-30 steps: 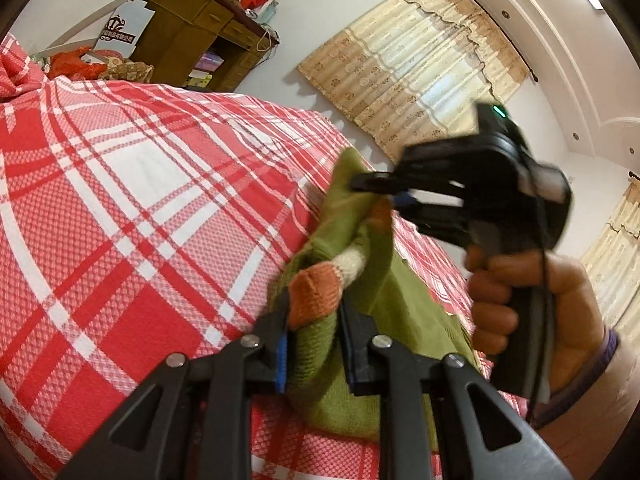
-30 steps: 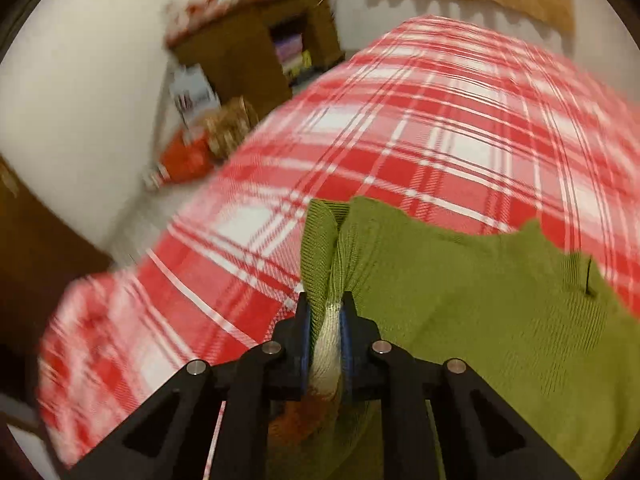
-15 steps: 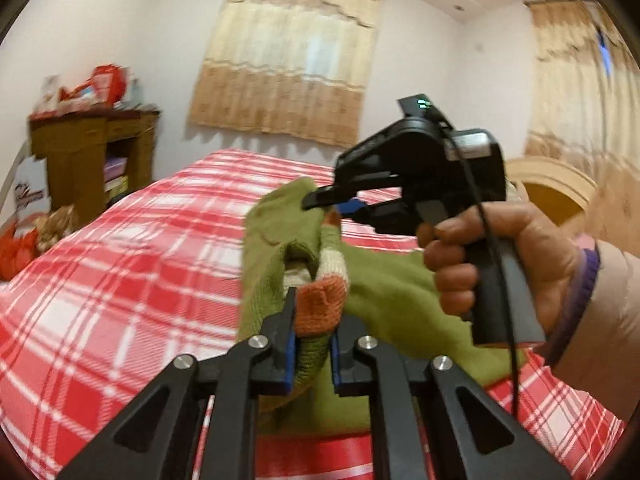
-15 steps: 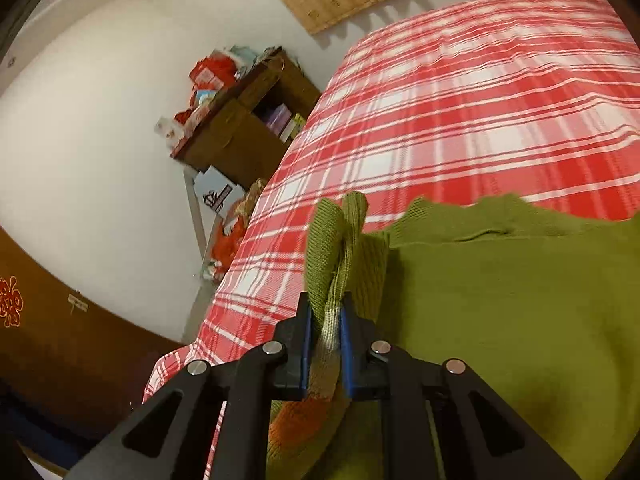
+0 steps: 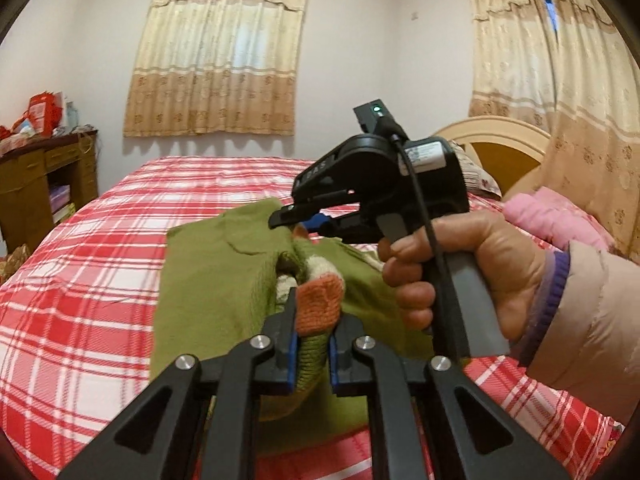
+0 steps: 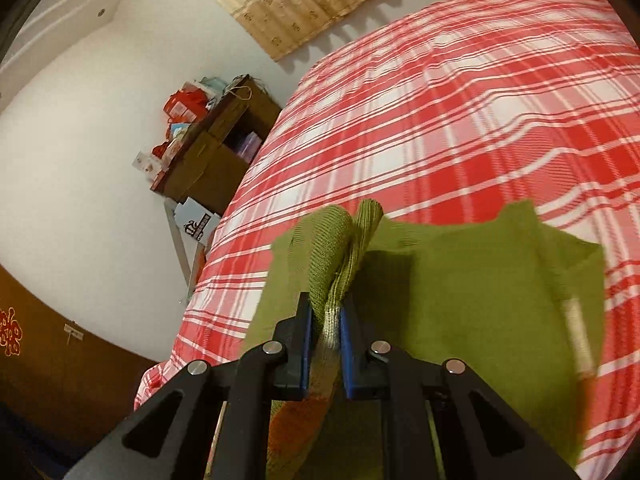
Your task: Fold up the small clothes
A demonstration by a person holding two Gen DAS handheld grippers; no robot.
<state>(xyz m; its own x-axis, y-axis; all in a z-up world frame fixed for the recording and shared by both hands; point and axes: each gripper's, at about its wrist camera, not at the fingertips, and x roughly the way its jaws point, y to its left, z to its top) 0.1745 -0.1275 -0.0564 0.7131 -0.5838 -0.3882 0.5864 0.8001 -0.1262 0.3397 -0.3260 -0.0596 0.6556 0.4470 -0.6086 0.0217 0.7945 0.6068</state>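
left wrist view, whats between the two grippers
In the left wrist view, only a bunched stretch of the green knit sweater, with its cream-and-orange cuff, spans from the left gripper to the right gripper.

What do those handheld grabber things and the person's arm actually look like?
Each gripper, left and right, has black triangular arms with cut-out holes, silver rivets and blue pads inside the fingers. From the left camera, the right one shows a bulky black body with a white label, a small green light, a grey handle and a black cable. The right hand is bare, emerging from a beige padded sleeve with a purple cuff.
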